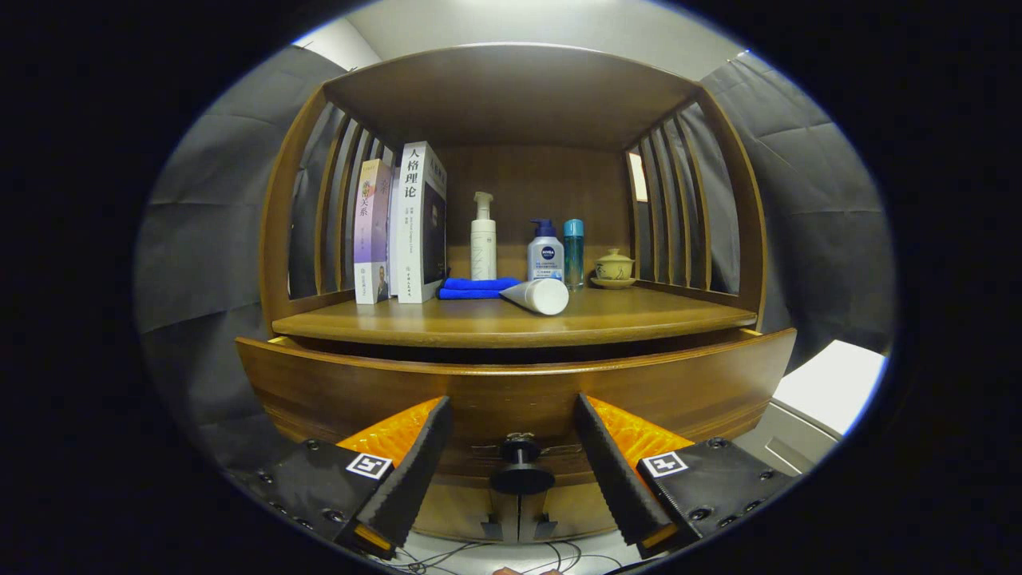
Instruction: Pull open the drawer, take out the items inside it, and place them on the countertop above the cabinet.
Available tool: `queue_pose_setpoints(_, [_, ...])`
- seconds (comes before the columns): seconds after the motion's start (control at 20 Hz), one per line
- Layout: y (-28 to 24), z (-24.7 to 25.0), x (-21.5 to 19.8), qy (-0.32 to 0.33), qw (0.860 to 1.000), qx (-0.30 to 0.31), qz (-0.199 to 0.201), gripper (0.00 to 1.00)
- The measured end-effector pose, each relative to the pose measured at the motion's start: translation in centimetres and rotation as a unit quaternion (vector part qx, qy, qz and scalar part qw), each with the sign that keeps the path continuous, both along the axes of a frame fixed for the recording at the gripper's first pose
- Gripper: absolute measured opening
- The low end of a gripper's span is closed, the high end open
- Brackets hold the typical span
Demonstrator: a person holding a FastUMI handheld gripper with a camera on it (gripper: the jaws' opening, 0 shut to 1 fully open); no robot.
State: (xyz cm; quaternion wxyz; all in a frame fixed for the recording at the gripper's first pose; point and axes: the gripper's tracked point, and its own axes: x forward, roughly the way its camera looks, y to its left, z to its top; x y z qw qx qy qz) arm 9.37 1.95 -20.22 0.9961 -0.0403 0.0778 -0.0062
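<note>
Knob dead ahead, gripper [511, 435] wide open!
The drawer [511, 383], partly out, has its knob [520, 467] between the spread fingers, neither one touching it.

Hand-held gripper [515, 415] fingers spread apart, straddling drawer [335, 383] knob [520, 467]; drawer slightly out under countertop [479, 323].

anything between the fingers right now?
Yes: in the gripper view the drawer knob sits between the open gripper's fingers, which do not touch it. The drawer front is behind the knob.
</note>
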Motion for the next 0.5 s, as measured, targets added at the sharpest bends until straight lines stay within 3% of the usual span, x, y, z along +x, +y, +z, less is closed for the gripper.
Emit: queue_pose_setpoints(0.5, [0.3, -0.4, 4.0, 0.01, 1.0, 0.002, -0.002, 0.98])
